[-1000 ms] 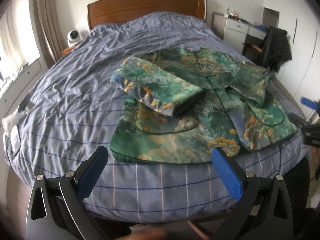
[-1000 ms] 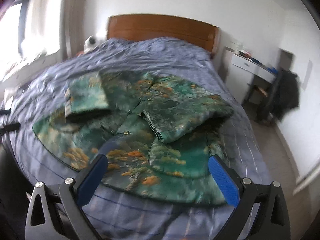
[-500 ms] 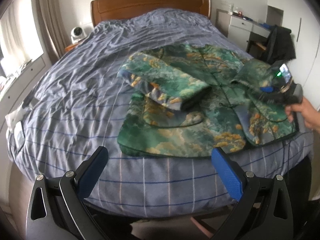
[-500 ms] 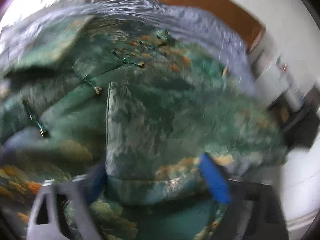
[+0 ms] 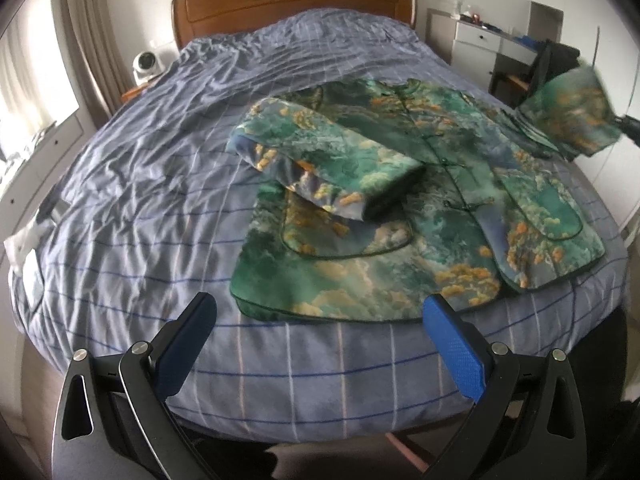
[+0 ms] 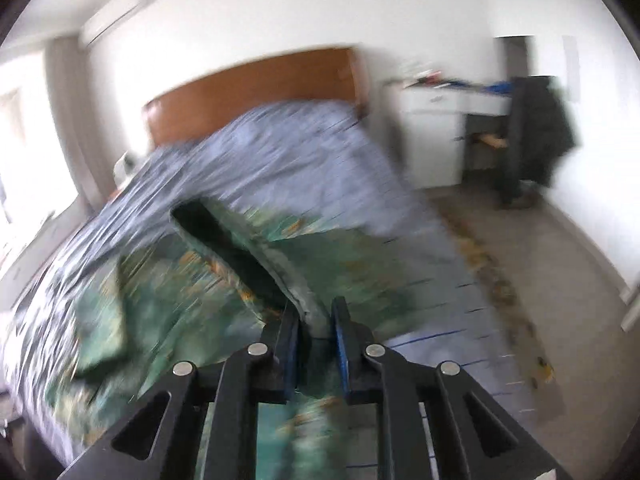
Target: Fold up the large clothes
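Observation:
A green patterned jacket [image 5: 420,216] lies front-up on the bed, its left sleeve [image 5: 328,168] folded across the body. My left gripper [image 5: 320,340] is open and empty, hovering just short of the jacket's hem. My right gripper [image 6: 316,324] is shut on the cuff of the right sleeve [image 6: 256,256] and holds it lifted above the bed. In the left wrist view that raised sleeve [image 5: 568,116] hangs in the air at the right. The right wrist view is blurred by motion.
The bed has a blue checked cover [image 5: 160,184] and a wooden headboard [image 5: 292,4]. A white desk [image 5: 492,44] and a chair with a dark garment [image 5: 556,64] stand to the right. A small white device [image 5: 146,66] sits by the headboard.
My right gripper closed on the right sleeve's cuff and lifted it off the jacket body, up and to the right. My left gripper stayed open near the hem.

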A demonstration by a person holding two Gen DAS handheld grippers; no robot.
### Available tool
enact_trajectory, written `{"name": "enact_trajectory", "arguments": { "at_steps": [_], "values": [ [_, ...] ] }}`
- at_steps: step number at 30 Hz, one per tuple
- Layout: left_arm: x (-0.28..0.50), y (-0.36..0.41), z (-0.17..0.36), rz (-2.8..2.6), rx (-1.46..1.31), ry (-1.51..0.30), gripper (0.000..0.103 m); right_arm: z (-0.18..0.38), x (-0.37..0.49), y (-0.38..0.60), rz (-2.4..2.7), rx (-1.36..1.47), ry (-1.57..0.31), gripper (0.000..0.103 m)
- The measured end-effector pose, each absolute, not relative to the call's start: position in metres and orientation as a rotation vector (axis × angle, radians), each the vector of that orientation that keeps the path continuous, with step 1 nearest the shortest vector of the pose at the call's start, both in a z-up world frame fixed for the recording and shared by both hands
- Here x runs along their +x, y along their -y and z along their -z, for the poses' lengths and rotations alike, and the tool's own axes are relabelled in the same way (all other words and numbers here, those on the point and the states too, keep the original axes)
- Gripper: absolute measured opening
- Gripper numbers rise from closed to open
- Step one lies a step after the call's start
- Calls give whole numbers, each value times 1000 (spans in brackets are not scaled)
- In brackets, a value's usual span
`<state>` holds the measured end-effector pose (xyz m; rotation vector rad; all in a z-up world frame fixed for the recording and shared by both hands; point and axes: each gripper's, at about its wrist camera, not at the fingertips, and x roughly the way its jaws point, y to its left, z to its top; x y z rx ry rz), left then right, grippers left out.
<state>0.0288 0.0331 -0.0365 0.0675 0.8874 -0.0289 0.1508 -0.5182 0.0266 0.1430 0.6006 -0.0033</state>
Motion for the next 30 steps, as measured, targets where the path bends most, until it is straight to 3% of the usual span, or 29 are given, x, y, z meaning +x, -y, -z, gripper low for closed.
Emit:
{"name": "enact_trajectory", "arguments": {
  "at_steps": [6,9,11,16,22,24,25,26,27,30],
  "values": [
    [52,-48,32,49,122,-849,103,-28,133,641,360,247,-602,17],
    [70,-52,35,109,158,-862,103,-9,119,684,663,230,-691,46],
    [83,-45,39,164,214,-866,103,3,102,697,749,262,-700,47],
    [121,2,67,313,442,-861,103,24,85,653,613,182,-751,57],
    [185,32,122,325,611,-926,103,50,60,556,314,162,-784,57],
    [202,21,129,335,563,-953,92,51,54,520,231,178,-786,57],
    [208,13,128,373,510,-978,64,52,47,504,208,178,-784,57],
    [210,6,125,405,459,-1001,27,52,45,491,178,173,-781,57],
    [211,-1,120,423,412,-1014,13,53,43,478,151,163,-779,57],
    [200,-23,96,415,328,-966,11,47,33,442,77,109,-758,57]
  ]
}}
